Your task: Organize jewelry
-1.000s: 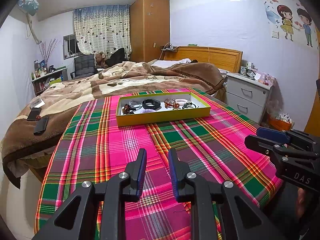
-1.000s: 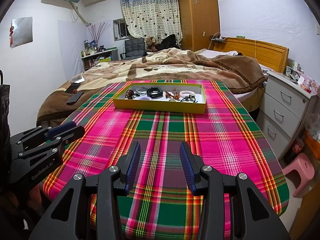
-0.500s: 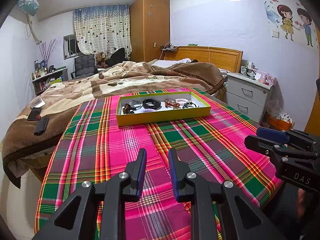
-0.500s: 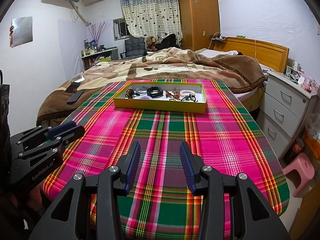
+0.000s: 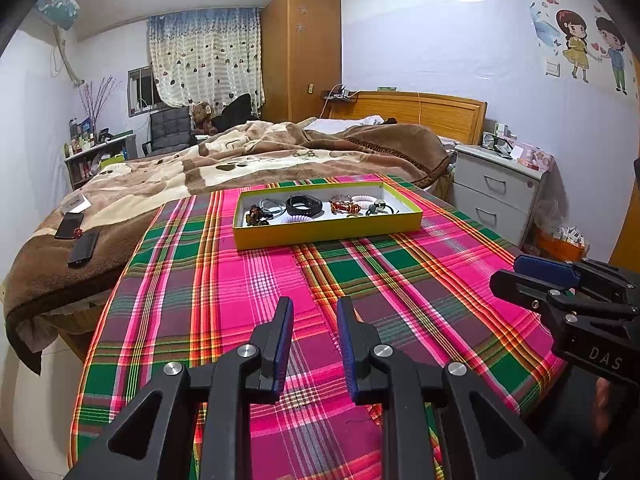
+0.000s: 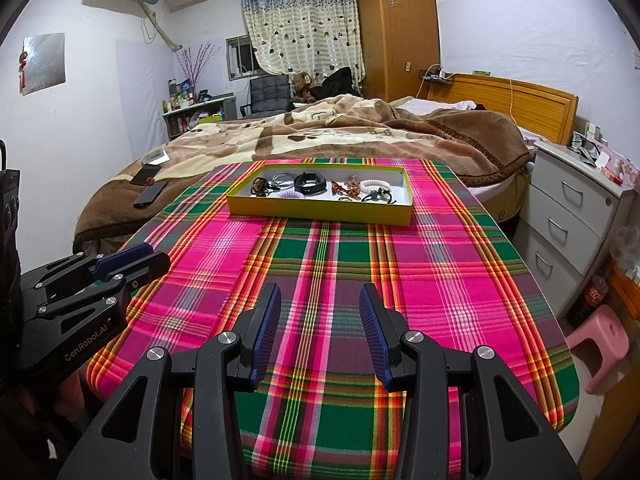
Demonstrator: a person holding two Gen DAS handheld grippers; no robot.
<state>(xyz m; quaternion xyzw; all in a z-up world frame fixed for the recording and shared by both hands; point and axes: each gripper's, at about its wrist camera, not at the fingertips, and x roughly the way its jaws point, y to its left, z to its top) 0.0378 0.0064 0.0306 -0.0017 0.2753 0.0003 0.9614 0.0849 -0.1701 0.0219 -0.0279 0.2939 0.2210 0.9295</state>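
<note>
A shallow yellow box (image 5: 328,230) (image 6: 320,210) stands at the far end of the plaid-covered table. It holds several pieces: a black band (image 5: 304,206) (image 6: 310,183), hair ties, a white coil bracelet (image 6: 374,187) and brown beaded pieces (image 5: 256,216). My left gripper (image 5: 314,312) is open and empty, low over the near end of the table. My right gripper (image 6: 320,300) is open wider and empty, also at the near end. Each gripper shows in the other's view, the left (image 6: 132,260) and the right (image 5: 532,276).
The table has a pink and green plaid cloth (image 5: 280,288). A bed with a brown blanket (image 5: 240,160) lies behind, with two phones (image 5: 76,236) on it. A white nightstand (image 6: 576,208) and pink stool (image 6: 600,344) stand to the right.
</note>
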